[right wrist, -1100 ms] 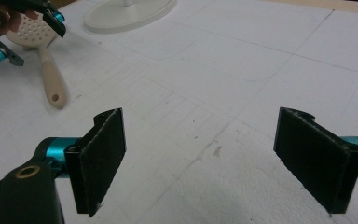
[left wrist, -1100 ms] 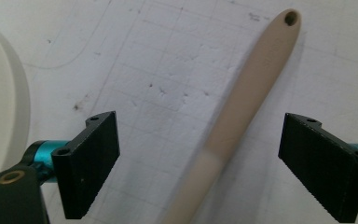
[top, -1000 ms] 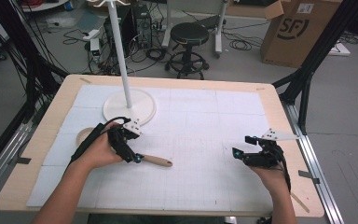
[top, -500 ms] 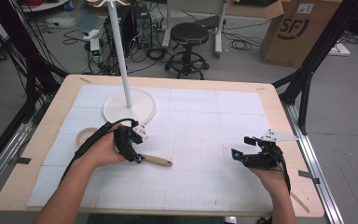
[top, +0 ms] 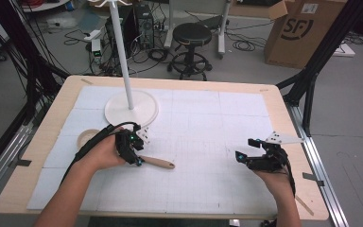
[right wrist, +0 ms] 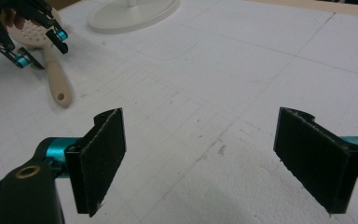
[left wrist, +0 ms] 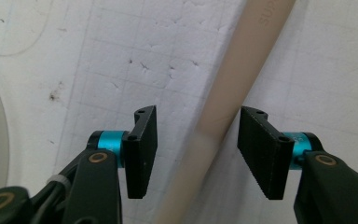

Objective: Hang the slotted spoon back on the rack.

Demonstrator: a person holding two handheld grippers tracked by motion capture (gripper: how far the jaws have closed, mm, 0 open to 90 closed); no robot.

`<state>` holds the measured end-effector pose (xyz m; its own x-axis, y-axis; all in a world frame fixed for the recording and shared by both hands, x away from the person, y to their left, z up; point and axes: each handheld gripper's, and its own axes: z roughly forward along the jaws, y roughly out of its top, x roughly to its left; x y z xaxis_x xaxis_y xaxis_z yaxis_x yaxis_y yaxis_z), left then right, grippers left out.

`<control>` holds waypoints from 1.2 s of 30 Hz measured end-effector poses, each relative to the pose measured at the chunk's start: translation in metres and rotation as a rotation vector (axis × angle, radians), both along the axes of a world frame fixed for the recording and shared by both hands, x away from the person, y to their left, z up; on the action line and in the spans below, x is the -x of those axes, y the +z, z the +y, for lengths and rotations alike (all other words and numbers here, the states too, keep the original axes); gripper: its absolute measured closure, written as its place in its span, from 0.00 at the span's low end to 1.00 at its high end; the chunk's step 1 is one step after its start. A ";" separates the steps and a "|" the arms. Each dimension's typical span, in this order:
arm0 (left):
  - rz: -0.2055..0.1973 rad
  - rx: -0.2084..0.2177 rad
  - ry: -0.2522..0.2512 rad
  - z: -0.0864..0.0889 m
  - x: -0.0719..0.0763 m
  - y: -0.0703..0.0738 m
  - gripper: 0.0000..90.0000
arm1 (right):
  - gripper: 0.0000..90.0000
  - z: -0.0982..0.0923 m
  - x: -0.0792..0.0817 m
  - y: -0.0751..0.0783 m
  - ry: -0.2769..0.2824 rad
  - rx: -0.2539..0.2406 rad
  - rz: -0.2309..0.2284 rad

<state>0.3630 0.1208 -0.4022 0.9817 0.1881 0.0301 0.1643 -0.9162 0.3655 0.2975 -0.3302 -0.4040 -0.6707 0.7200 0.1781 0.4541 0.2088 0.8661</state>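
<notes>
A wooden slotted spoon (top: 155,162) is seen lying flat on the white foam mat (top: 203,127), near the left side, just in front of the round stand base (top: 131,108). Its handle is straddled by the left gripper (left wrist: 196,140), whose jaws have just been closing; gaps remain on both sides. The right gripper (right wrist: 205,154) is held wide open and empty over bare mat, well apart.

The left gripper (top: 134,153) sits at about eight o'clock in the high view, tilted down, its jaws just now closing yet still parted; the right gripper (top: 251,156) rests at four o'clock, pointing toward nine, jaws spread wide; both forearms enter from six.
</notes>
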 end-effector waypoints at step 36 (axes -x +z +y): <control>0.061 -0.097 -0.005 -0.004 -0.002 -0.004 0.84 | 0.18 -0.002 0.001 -0.002 -0.005 0.003 0.006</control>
